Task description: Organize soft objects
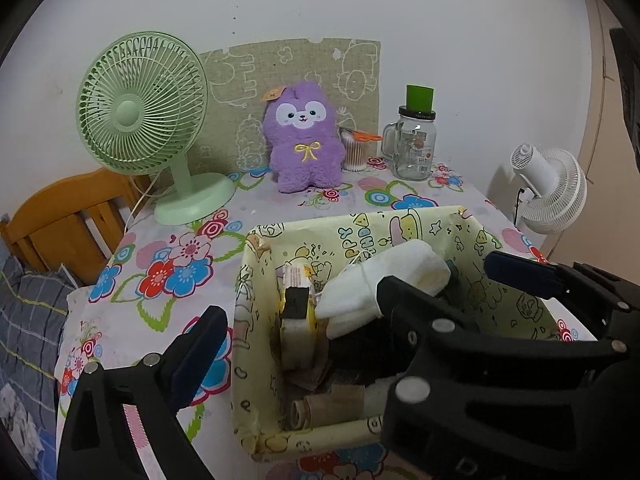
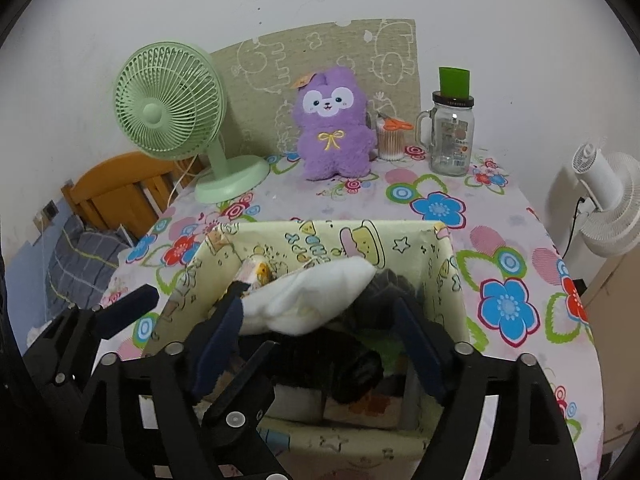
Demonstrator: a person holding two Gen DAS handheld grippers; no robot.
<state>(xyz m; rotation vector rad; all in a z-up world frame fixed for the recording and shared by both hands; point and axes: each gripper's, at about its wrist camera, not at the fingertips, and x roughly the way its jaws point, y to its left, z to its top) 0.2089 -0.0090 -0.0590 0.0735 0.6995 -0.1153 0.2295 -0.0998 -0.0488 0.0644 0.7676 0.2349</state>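
Counter [image 1: 288,208] covered in a floral cloth, pushed against a white wall; beige cartoon-print mat [image 1: 292,80] leans on the wall at upper centre. Along the back, left to right: green desk fan [image 1: 142,116], purple plush [image 1: 305,140], cotton swab tub [image 1: 354,152] with orange scissors on top, glass mug jar [image 1: 414,144] with a green cup on its lid. Wooden headboard [image 1: 68,212] and plaid bedding at lower left, white fan [image 1: 548,184] off the counter at right edge.

Yellow cartoon-print box [image 1: 256,292] sits at lower centre, near edge of the counter. Inside: white rolled cloth [image 1: 384,284] on top, black cloth [image 2: 332,364] beneath it, brownish rolled items at the near wall.

Left gripper [image 1: 304,320] jaws wide, one finger outside the box's left wall, the other over the box interior, holding nothing. Right gripper [image 2: 320,320] jaws moderately apart, straddling the white cloth and black cloth; cannot tell whether the pads touch them.

Left view alone shows the brownish rolls and a small packet at the box's left wall. Right view alone shows the black cloth clearly.
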